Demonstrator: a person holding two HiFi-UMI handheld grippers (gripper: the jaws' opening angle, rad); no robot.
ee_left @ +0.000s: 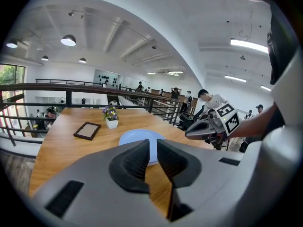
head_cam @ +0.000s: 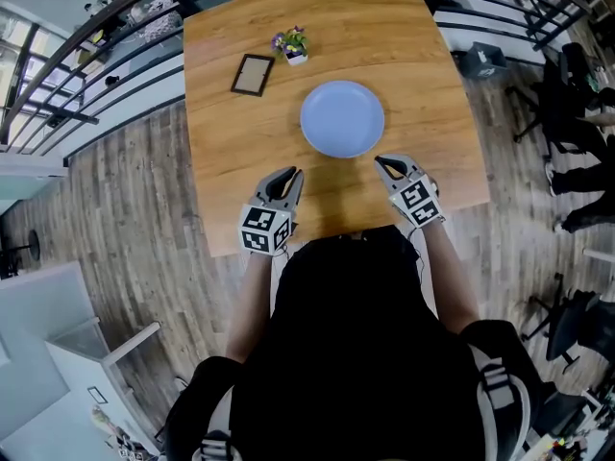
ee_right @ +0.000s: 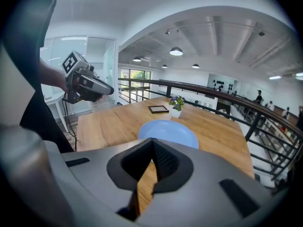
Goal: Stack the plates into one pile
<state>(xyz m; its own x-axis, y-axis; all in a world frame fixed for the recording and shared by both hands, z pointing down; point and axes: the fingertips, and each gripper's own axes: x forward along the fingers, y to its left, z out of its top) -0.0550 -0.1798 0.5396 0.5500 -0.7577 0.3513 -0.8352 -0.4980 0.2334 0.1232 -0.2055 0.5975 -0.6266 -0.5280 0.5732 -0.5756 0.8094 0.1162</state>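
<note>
Fingers of our left gripper (head_cam: 292, 174) stand slightly apart, those of our right gripper (head_cam: 381, 161) pressed together, both empty; we fear a shut-jawed nudge could slide the plate (head_cam: 342, 118) from the table's (head_cam: 231, 142) middle.

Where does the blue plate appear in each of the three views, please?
Head view: blue plate at the centre of the table.
Left gripper view: low centre, just beyond the jaws.
Right gripper view: centre, just beyond the jaws.
Shared landmark: the flower pot behind it.
</note>
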